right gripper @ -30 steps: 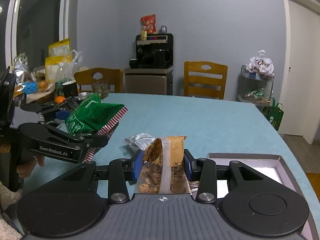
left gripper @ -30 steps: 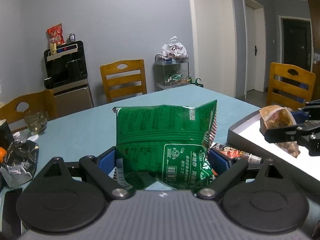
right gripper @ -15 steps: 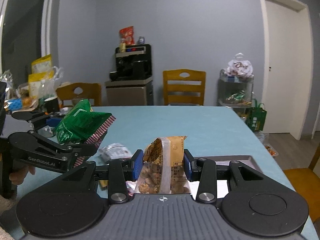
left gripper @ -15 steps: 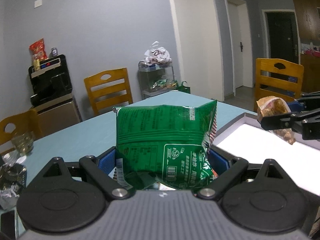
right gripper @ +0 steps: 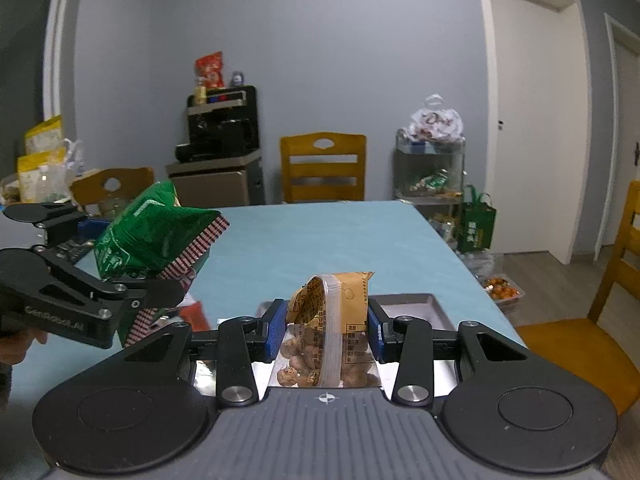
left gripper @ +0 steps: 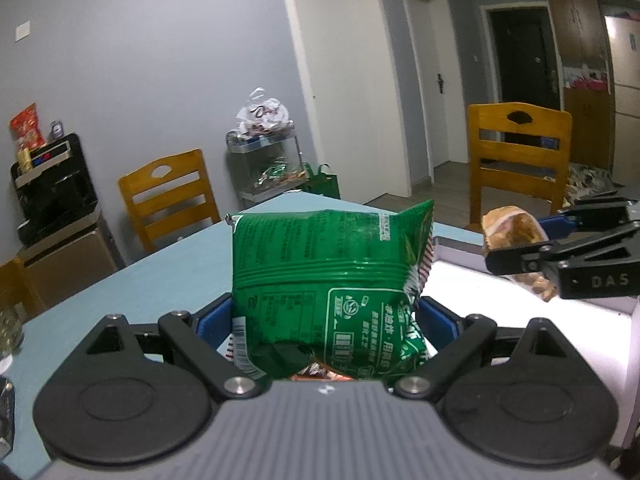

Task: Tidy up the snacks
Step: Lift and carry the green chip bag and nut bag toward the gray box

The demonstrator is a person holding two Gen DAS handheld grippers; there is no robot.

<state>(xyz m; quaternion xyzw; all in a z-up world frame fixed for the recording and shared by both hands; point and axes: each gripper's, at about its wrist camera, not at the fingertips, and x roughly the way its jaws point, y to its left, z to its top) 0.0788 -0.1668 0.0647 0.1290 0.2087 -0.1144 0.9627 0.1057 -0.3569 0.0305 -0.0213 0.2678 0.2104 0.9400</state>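
The left gripper (left gripper: pixel 326 320) pinches a green snack bag (left gripper: pixel 332 276) between its jaws, while the right gripper (right gripper: pixel 326 328) clamps a tan nut packet (right gripper: pixel 332 328) (both above the tray (right gripper: pixel 424 306)).

Two snack bags (left gripper: pixel 332 276) (right gripper: pixel 332 332), one tray (left gripper: pixel 520 320)

1. left wrist view: looks forward over the teal table (left gripper: pixel 160 280), close behind its green packet (left gripper: pixel 328 280), toward doors.
2. right wrist view: faces the grey wall, close behind its nut bag (right gripper: pixel 332 332).
3. shared: table, white tray (left gripper: pixel 520 304), each other's gripper.
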